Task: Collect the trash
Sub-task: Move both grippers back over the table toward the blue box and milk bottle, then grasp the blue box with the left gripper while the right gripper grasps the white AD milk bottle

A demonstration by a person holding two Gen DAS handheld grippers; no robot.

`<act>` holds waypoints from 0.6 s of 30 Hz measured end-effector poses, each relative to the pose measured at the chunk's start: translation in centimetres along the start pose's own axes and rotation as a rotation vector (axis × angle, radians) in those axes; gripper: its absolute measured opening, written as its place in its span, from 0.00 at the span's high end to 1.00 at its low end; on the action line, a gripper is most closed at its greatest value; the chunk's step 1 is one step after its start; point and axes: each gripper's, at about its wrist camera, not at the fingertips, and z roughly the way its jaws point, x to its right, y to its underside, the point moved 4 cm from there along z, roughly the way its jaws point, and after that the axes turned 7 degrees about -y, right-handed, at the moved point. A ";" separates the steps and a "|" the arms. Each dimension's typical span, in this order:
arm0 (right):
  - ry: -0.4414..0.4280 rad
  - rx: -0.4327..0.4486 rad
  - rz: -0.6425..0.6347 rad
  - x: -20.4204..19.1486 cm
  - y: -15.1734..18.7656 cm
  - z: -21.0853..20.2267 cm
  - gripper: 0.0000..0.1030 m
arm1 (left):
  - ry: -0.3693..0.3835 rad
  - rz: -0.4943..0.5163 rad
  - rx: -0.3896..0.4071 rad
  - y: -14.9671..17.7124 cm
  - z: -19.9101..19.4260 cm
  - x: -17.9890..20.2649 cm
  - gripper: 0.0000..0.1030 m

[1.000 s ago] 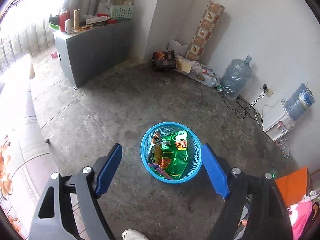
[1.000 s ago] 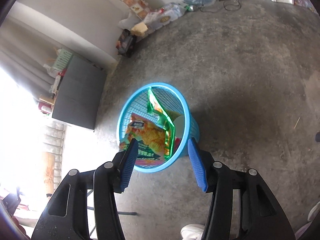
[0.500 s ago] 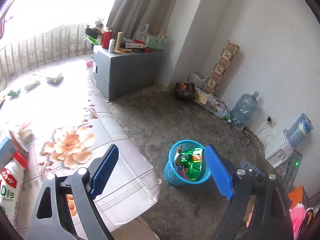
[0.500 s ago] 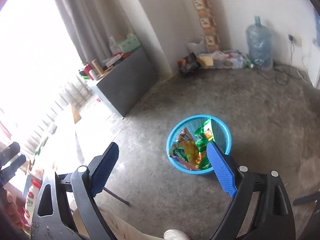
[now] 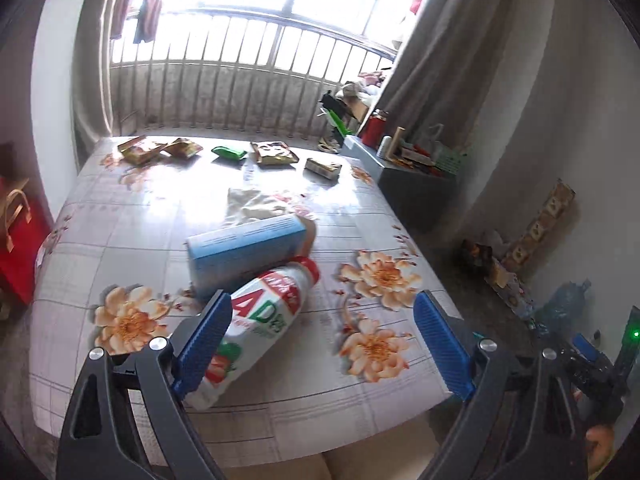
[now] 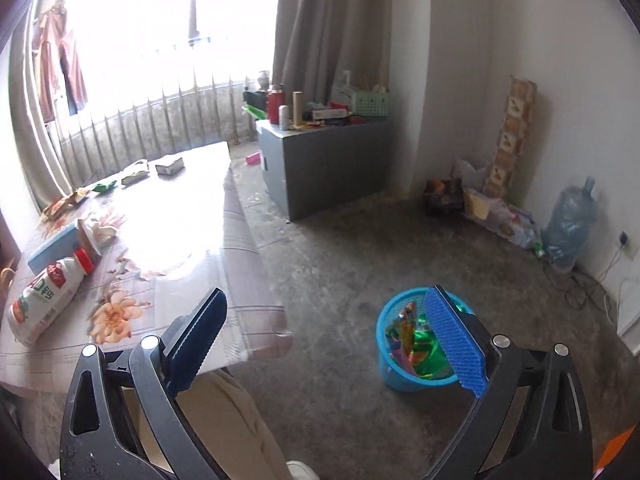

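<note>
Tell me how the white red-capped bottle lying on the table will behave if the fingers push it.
The bottle lies on its side and looks round, so it would probably roll. The box seems to block one side. Its glossy label may be slippery.

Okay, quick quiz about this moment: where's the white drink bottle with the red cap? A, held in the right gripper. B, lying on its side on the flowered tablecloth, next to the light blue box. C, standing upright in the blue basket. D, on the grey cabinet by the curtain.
B: the white bottle lies on its side on the flowered tablecloth, its capped end by the light blue box, and neither gripper holds anything.
</note>
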 end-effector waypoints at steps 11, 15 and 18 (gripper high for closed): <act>-0.583 -0.215 0.085 -12.4 -1.2 3.9 0.08 | -0.069 -0.137 -0.003 0.5 1.2 -9.4 0.13; -0.687 -0.333 0.130 -16.9 -0.7 5.1 0.13 | -0.041 -0.164 -0.023 0.3 2.2 -10.9 0.17; -0.742 -0.418 0.192 -19.4 -0.4 5.6 0.18 | -0.004 -0.174 -0.043 0.3 3.1 -11.5 0.26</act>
